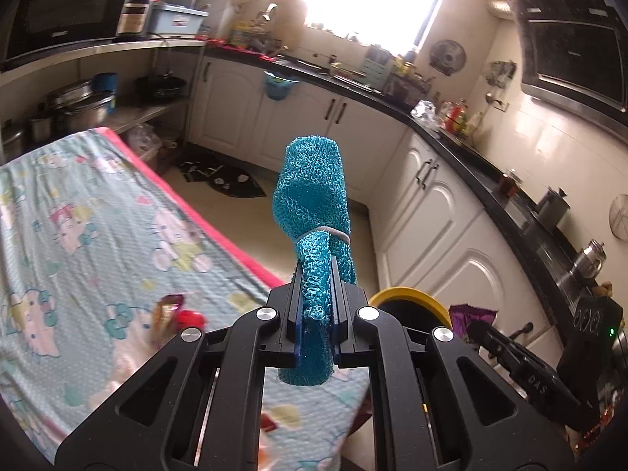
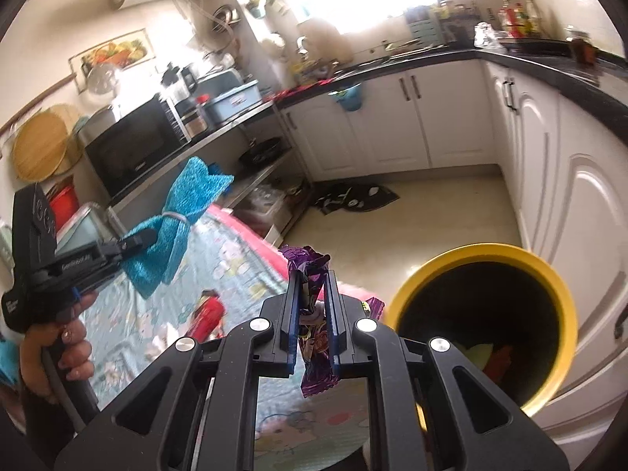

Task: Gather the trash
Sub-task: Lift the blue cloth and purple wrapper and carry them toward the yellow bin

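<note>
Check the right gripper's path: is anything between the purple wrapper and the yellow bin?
Nothing visible blocks it. The right gripper is shut on the purple wrapper, and the yellow bin stands just to its right with its mouth open. The left gripper, holding the blue mesh cloth, is off to the other side.

My left gripper (image 1: 317, 294) is clamped on the blue mesh cloth (image 1: 314, 204), raised above the table (image 1: 78, 216). My right gripper (image 2: 312, 306) pinches the purple wrapper (image 2: 310, 271) beside it, its 2 fingers nearly closed.
</note>
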